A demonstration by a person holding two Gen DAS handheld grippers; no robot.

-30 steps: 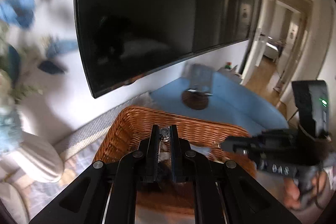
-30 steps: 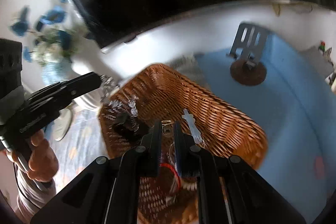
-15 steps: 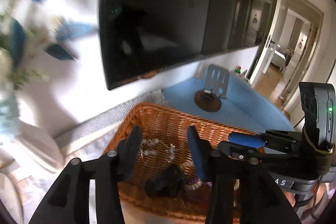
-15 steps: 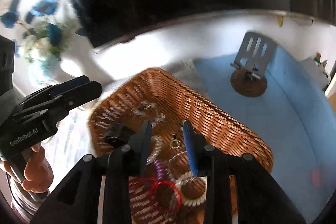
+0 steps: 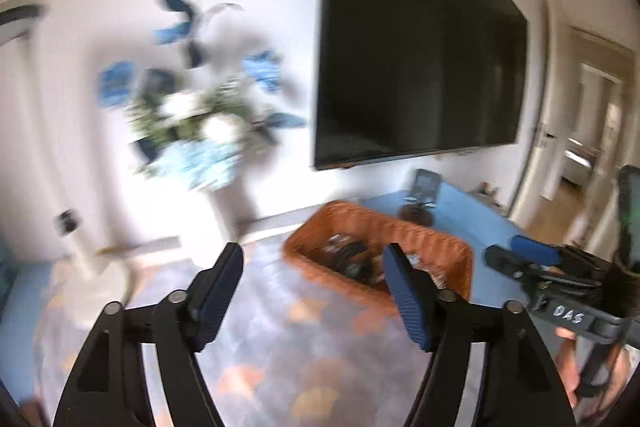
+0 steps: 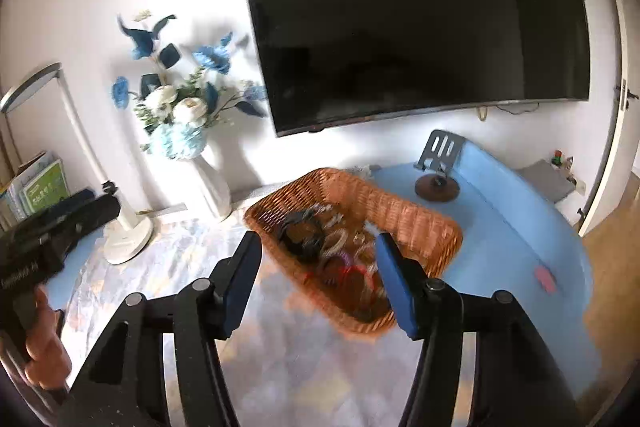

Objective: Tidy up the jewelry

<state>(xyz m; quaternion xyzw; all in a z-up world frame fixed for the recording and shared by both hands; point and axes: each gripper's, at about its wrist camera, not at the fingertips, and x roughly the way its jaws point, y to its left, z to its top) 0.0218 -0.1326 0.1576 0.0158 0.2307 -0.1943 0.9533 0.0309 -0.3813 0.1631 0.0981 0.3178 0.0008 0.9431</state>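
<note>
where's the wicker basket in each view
Left wrist: wicker basket right of centre, partly behind the left claw's right finger.
Right wrist: wicker basket at centre, seen between the right claw's fingers.
Shared landmark: the phone stand on blue cloth just behind it.

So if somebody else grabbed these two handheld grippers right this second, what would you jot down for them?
Left gripper: jaws have just been opening, now wide, nothing between them.
Right gripper: the same, just been opening, empty, aimed at the basket.
Wicker basket: on the table, beside the blue mat. The jewelry lies in it in a loose heap: bracelets, a red ring-shaped piece, a dark band; blur hides the details.
Done: pieces are in the basket, none held.
Left: I can't see any loose pieces outside it; check the patterned cloth.
</note>
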